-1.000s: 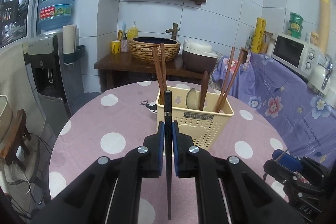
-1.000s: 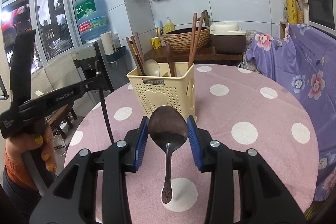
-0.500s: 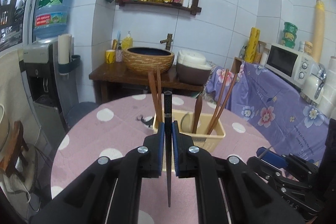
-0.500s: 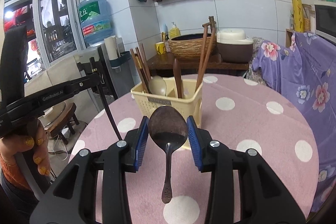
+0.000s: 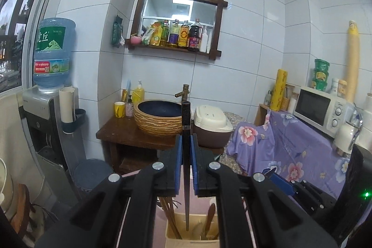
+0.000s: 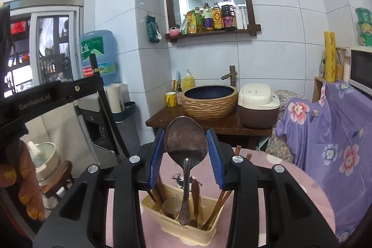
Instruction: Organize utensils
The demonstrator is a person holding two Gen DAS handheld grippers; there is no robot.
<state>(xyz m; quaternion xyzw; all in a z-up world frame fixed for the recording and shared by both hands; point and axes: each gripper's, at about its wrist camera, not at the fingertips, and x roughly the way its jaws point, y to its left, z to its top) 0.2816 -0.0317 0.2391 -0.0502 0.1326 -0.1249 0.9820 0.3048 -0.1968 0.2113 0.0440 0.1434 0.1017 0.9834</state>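
Note:
My left gripper (image 5: 186,143) is shut on a dark chopstick (image 5: 186,178) held upright, its lower tip hanging over the cream utensil holder (image 5: 193,242) below. My right gripper (image 6: 186,143) is shut on a metal spoon (image 6: 185,143), bowl up, with its handle end hanging over the same holder (image 6: 209,236). The holder stands on the pink polka-dot table (image 6: 279,190) and holds wooden chopsticks, a wooden spoon and a pale spoon. The left gripper and its chopstick (image 6: 109,113) also show at the left of the right wrist view.
Behind the table stands a wooden counter (image 5: 130,138) with a woven basin (image 5: 159,117) and a rice cooker (image 5: 212,126). A water dispenser (image 5: 46,113) is at left, a microwave (image 5: 318,109) on a purple floral cloth at right. A wall shelf (image 5: 174,48) carries bottles.
Both grippers have risen and moved in over the holder, which has dropped to the bottom of both views. The chopstick tip and spoon handle now hang above its opening. Both grips are unchanged.

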